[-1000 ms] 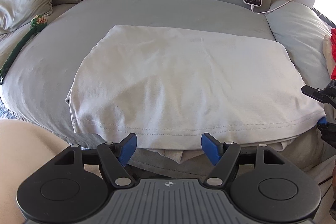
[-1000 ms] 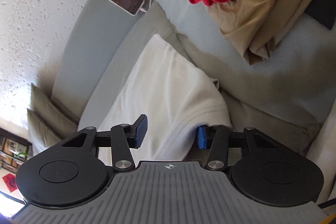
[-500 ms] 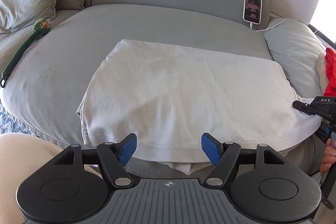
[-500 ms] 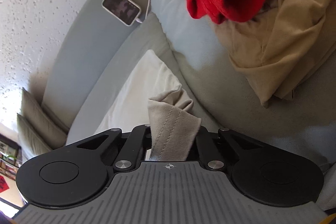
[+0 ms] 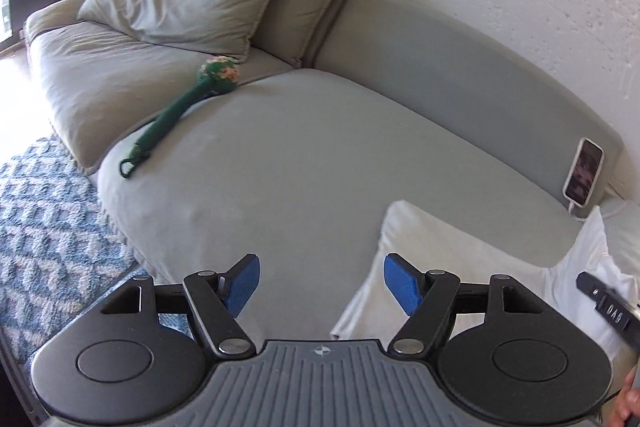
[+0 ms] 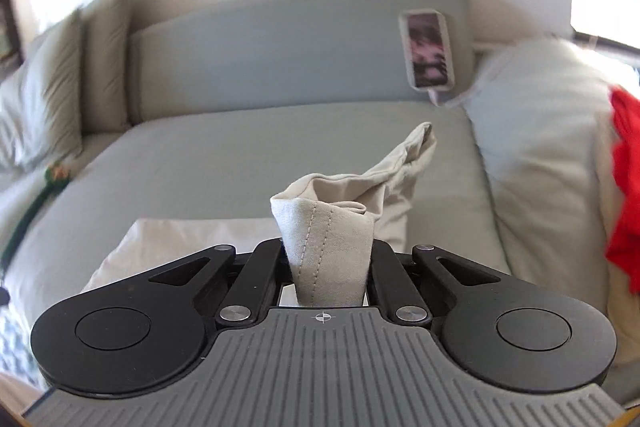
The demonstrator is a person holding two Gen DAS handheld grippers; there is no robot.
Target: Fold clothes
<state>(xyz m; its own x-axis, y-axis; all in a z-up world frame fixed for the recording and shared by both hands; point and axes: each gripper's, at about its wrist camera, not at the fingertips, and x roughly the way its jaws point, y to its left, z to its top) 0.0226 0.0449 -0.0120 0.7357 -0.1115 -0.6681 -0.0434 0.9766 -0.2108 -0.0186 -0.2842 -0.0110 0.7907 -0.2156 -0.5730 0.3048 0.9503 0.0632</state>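
A bunched hem of the beige shirt (image 6: 330, 259) is clamped between the right gripper (image 6: 328, 267) jaws, lifted above the sofa (image 6: 240, 155); the left gripper (image 5: 322, 283) is held spread and empty near the sofa's front edge.

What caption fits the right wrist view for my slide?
Right gripper clamps the hemmed corner of the beige shirt, lifted above the grey sofa.

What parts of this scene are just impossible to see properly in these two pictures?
- Right wrist view: the right gripper has its fingers buried under the bunched pale shirt.
- Same view: the phone screen is motion-blurred, so its content is unreadable.
- Same view: the red garment is cut off by the right edge.
- Left wrist view: the left gripper body hides the shirt's near edge.
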